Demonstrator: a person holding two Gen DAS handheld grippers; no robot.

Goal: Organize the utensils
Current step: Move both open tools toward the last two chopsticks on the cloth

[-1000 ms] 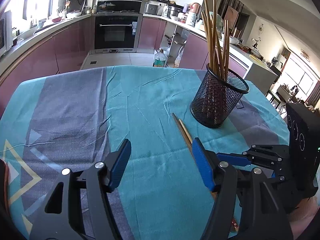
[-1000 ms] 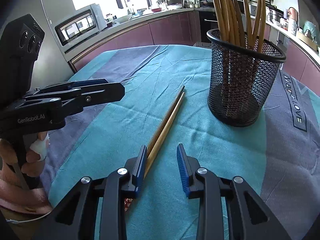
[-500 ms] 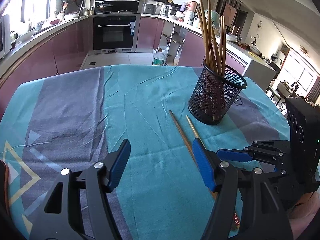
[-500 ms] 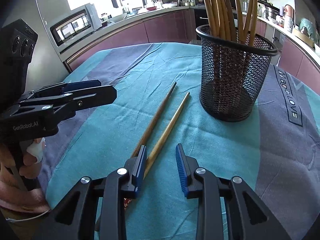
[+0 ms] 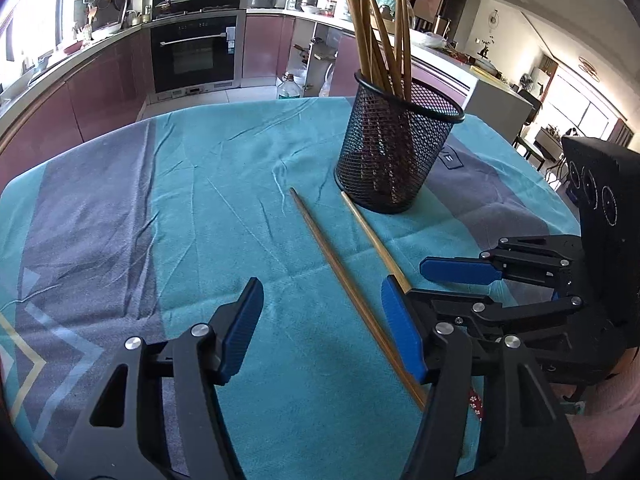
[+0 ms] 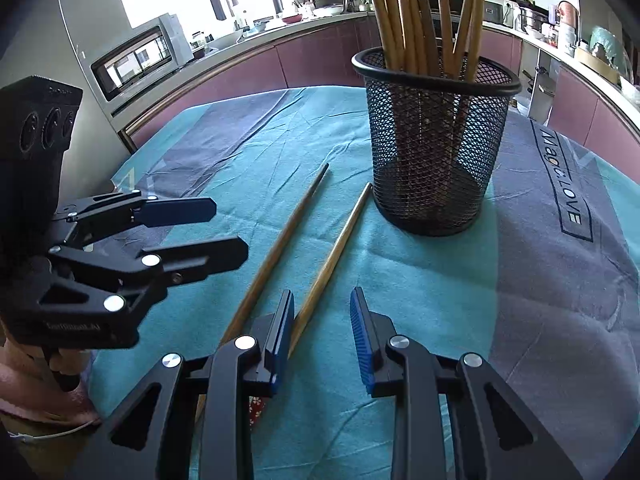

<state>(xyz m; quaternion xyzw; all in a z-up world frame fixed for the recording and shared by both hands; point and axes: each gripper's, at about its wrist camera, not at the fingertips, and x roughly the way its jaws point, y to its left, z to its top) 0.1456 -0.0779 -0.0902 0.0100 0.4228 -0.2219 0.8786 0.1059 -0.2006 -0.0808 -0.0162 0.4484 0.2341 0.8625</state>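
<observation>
A: From the left wrist, what is showing?

B: The left gripper [image 5: 322,328] is hanging with its jaws spread wide, gripping nothing. Two loose chopsticks [image 5: 352,300] are lying on the teal tablecloth [image 5: 224,208], splayed apart at their far ends, just near-left of the mesh holder [image 5: 394,152], which is standing upright holding a bundle of chopsticks [image 5: 380,40].

A: And from the right wrist?

B: The right gripper [image 6: 322,334] is sitting parted and empty, the right-hand stick running under its left finger. The left gripper is hovering at the left.
</observation>
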